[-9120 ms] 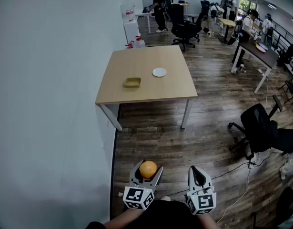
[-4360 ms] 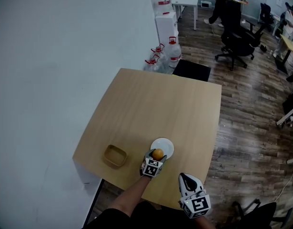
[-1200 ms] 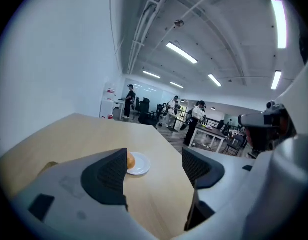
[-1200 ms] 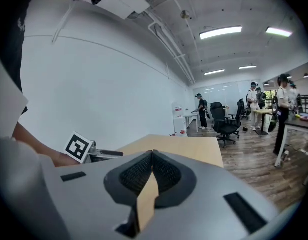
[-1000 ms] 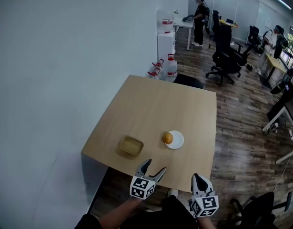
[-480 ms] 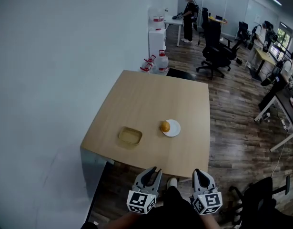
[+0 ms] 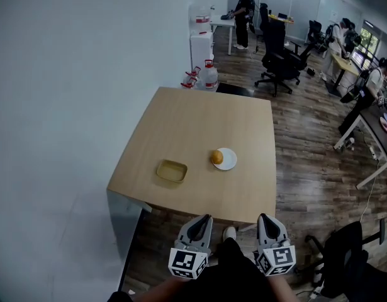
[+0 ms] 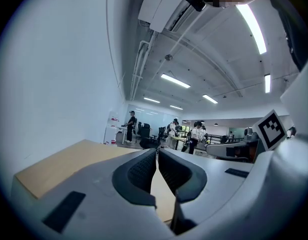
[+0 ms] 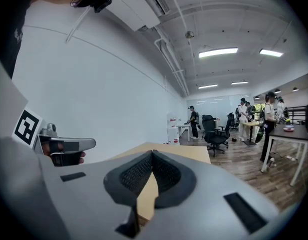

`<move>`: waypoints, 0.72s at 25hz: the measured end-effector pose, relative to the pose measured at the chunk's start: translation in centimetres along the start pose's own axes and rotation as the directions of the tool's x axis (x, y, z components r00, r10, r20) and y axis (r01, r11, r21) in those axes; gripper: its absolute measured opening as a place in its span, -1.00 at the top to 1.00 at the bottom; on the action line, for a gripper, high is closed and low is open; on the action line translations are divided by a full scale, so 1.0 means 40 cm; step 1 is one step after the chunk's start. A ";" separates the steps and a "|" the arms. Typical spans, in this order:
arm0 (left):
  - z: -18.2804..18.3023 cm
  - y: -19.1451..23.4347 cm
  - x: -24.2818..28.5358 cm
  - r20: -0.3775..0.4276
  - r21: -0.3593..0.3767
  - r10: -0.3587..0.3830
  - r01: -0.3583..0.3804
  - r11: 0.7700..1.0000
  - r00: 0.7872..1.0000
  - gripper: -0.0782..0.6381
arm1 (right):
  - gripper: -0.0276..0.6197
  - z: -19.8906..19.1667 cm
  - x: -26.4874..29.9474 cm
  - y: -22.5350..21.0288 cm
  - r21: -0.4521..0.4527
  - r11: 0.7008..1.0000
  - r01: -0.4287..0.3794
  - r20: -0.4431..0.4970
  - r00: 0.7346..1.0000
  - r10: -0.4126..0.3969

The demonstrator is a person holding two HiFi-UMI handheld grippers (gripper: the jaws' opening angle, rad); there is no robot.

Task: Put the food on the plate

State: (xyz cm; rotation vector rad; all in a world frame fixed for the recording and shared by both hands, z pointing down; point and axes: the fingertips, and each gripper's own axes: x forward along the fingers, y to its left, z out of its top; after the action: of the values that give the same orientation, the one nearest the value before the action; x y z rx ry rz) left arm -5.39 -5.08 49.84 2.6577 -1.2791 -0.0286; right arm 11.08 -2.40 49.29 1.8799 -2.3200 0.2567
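- Orange round food (image 7: pixel 216 157) is shown on the white plate (image 7: pixel 228 159), at its 9 o'clock edge.
- The plate is set on the wooden table (image 7: pixel 199 121); a yellow tray (image 7: pixel 172 170) lies apart at its 9 o'clock.
- Left gripper (image 7: pixel 202 220) and right gripper (image 7: pixel 267 219) are held beyond the table's 6 o'clock edge, jaws pressed together, empty.

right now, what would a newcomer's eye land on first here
An orange sits at the left edge of a white plate on the wooden table, a tan tray to its left. Nearer, the left gripper and right gripper hang short of the table, both shut and empty.
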 end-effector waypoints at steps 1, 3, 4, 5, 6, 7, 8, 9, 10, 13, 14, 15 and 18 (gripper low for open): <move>0.002 0.005 -0.003 0.004 0.000 0.002 -0.002 1.000 1.000 0.71 | 0.73 0.003 0.002 -0.006 -0.003 1.000 0.006 0.003 1.000 -0.006; 0.009 0.022 -0.004 0.015 -0.016 0.011 -0.011 1.000 1.000 0.71 | 0.73 0.006 0.011 -0.014 -0.013 1.000 0.012 0.008 1.000 -0.012; 0.012 0.034 -0.002 0.016 -0.037 0.017 -0.016 0.999 1.000 0.71 | 0.73 0.005 0.016 -0.017 -0.020 1.000 0.015 0.008 1.000 -0.015; 0.015 0.046 0.001 0.014 -0.057 0.021 -0.020 0.998 1.000 0.71 | 0.73 0.002 0.021 -0.020 -0.026 0.999 0.019 0.007 1.000 -0.019; 0.021 0.056 0.005 0.012 -0.065 0.024 -0.023 0.998 1.000 0.71 | 0.73 -0.002 0.024 -0.024 -0.031 0.999 0.025 0.007 1.000 -0.025; 0.029 0.064 0.010 0.011 -0.060 0.027 -0.026 0.998 1.000 0.71 | 0.73 -0.003 0.026 -0.029 -0.037 0.999 0.033 0.008 0.999 -0.033; 0.039 0.069 0.015 0.013 -0.048 0.029 -0.029 0.998 0.999 0.71 | 0.73 -0.002 0.027 -0.036 -0.044 0.998 0.043 0.010 0.999 -0.043; 0.047 0.074 0.021 0.015 -0.037 0.032 -0.031 0.999 0.999 0.71 | 0.73 0.002 0.028 -0.045 -0.048 0.997 0.054 0.012 0.999 -0.053; 0.052 0.080 0.027 0.016 -0.032 0.034 -0.034 0.999 0.999 0.71 | 0.73 0.006 0.030 -0.053 -0.051 0.997 0.064 0.013 0.998 -0.063; 0.034 0.103 0.043 -0.004 -0.039 0.045 -0.045 0.998 0.999 0.71 | 0.73 0.005 0.040 -0.070 -0.056 0.995 0.085 0.008 0.996 -0.084; 0.025 0.106 0.043 -0.011 -0.050 0.045 -0.045 0.998 0.999 0.71 | 0.73 -0.001 0.040 -0.071 -0.059 0.994 0.087 0.002 0.996 -0.087; 0.018 0.107 0.042 -0.013 -0.064 0.042 -0.043 0.997 0.999 0.71 | 0.73 -0.003 0.039 -0.071 -0.063 0.994 0.087 -0.001 0.996 -0.087; 0.018 0.105 0.037 -0.005 -0.079 0.038 -0.038 0.996 0.999 0.71 | 0.73 -0.001 0.038 -0.068 -0.065 0.996 0.065 -0.003 0.998 -0.065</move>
State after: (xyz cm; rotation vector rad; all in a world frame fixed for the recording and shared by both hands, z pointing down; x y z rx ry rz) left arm -7.77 -8.92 49.97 2.5652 -1.2993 -0.0674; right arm 13.41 -4.37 49.78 1.9173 -2.2310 0.1764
